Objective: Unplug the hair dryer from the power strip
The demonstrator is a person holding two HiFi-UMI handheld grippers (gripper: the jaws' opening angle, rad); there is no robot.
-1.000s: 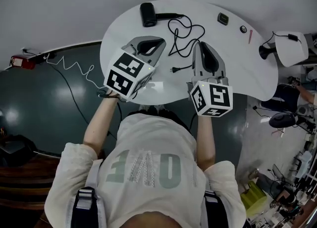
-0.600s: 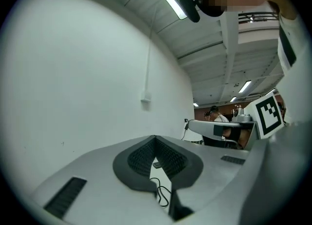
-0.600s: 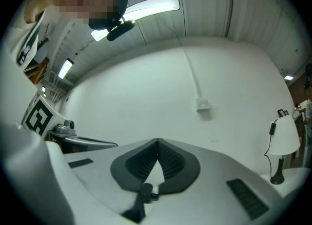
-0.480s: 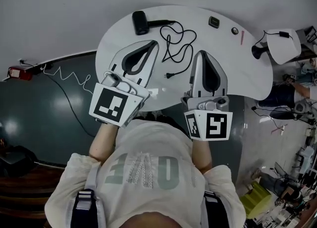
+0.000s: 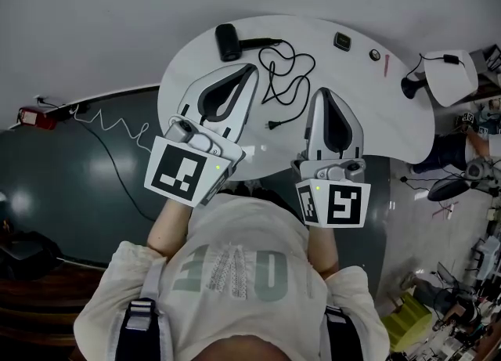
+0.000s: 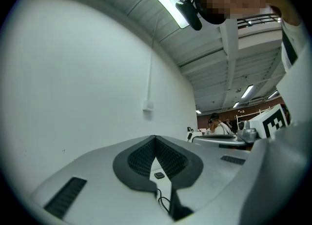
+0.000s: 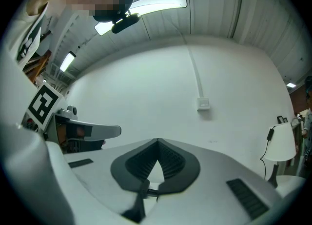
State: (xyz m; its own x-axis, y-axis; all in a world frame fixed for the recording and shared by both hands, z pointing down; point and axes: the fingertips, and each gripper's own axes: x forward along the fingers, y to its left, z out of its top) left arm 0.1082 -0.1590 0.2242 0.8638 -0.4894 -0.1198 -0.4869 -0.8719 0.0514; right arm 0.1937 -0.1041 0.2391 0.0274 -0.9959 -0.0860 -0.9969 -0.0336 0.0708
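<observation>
The black hair dryer (image 5: pixel 228 41) lies at the far side of the white oval table (image 5: pixel 391 124). Its black cord (image 5: pixel 286 74) loops toward me and ends in a plug (image 5: pixel 272 124) that lies loose on the tabletop, in no socket. My left gripper (image 5: pixel 252 70) hovers left of the cord, shut and empty. My right gripper (image 5: pixel 323 93) hovers right of the plug, also shut and empty. In the left gripper view the jaws (image 6: pixel 155 137) meet at the tips, and a bit of cord (image 6: pixel 163 202) shows below them. The right gripper (image 7: pixel 158 141) points level at the wall.
A small black object (image 5: pixel 342 41), a round item (image 5: pixel 375 55) and a red pen (image 5: pixel 385 66) lie at the table's far right. A white lamp (image 5: pixel 450 74) stands beyond the right edge. On the dark floor at left a red device (image 5: pixel 31 117) trails a white coiled cable (image 5: pixel 109 120).
Both grippers have lifted off the table and tipped up to point level. The plug and cord stay where they lay.
</observation>
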